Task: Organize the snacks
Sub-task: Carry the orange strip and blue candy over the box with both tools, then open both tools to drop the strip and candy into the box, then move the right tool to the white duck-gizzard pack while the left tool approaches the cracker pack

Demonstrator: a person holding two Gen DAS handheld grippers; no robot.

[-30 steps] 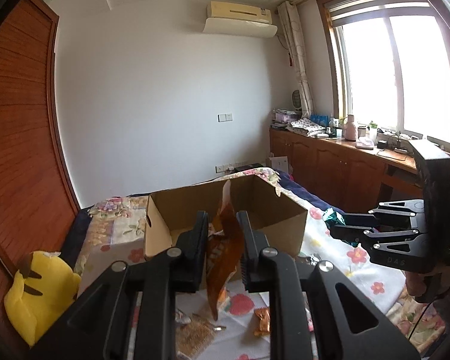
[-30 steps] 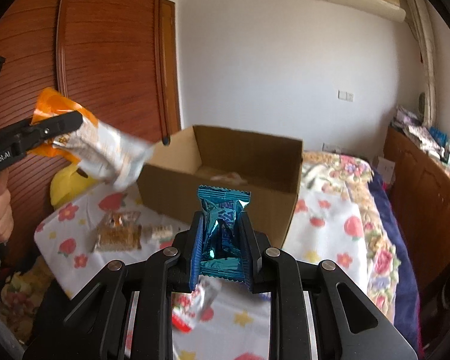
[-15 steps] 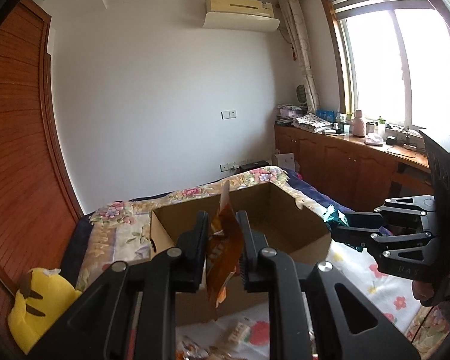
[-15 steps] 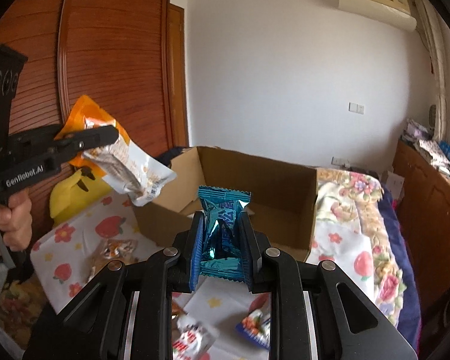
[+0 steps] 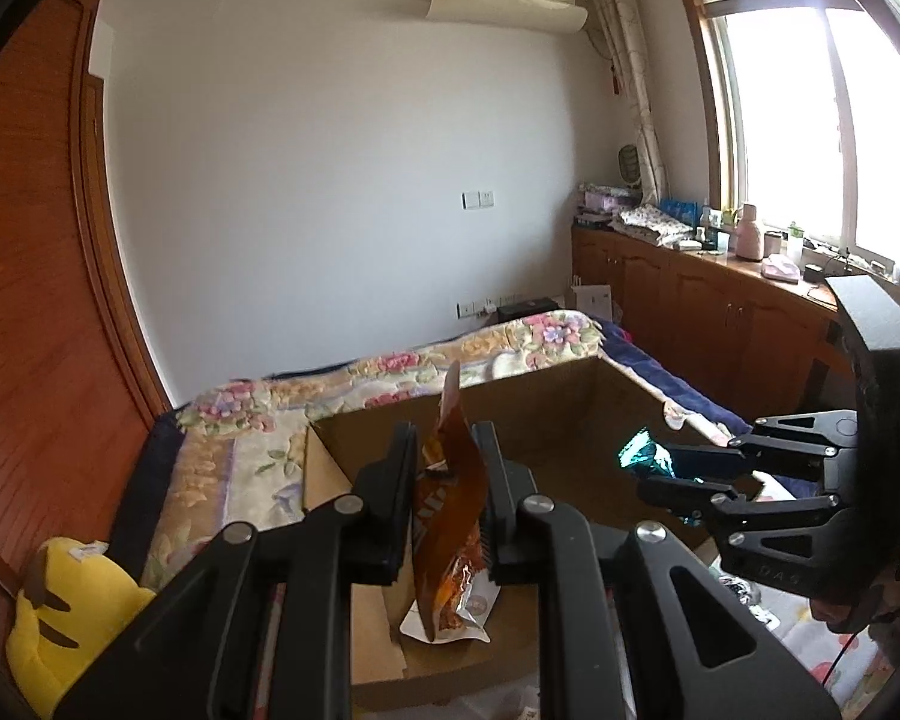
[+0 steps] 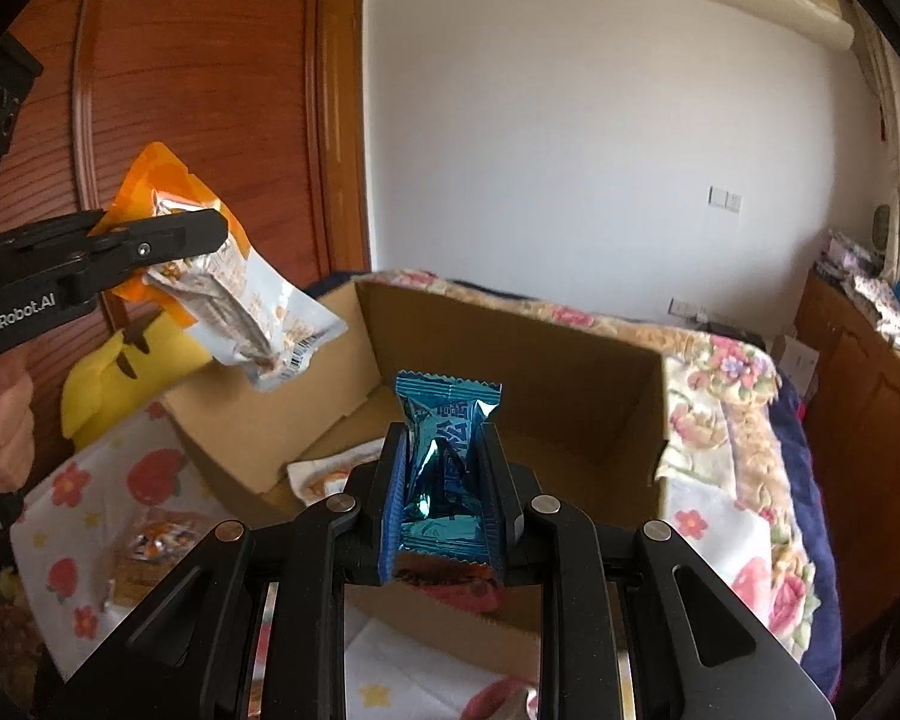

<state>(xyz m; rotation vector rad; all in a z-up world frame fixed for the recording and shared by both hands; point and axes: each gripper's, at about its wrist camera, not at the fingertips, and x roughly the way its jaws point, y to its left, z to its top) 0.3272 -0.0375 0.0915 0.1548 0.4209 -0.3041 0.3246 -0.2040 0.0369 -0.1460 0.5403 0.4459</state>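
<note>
Left hand-held gripper (image 5: 444, 498) clamps orange packet (image 5: 450, 516), hanging past the box's (image 6: 510, 354) near rim. Right hand-held gripper (image 6: 444, 480) clamps teal packet (image 6: 447, 456) just short of that rim. Box interior mostly open; one packet (image 6: 324, 477) on its floor.

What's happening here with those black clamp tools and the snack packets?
A person is sorting snacks into a cardboard box on a bed, using a hand-held gripper in each hand. The left gripper is clamped on an orange snack packet, and the right gripper is clamped on a teal foil packet. Both are at the open box, which already holds one packet. More snacks lie on the flowered cloth beside it.
</note>
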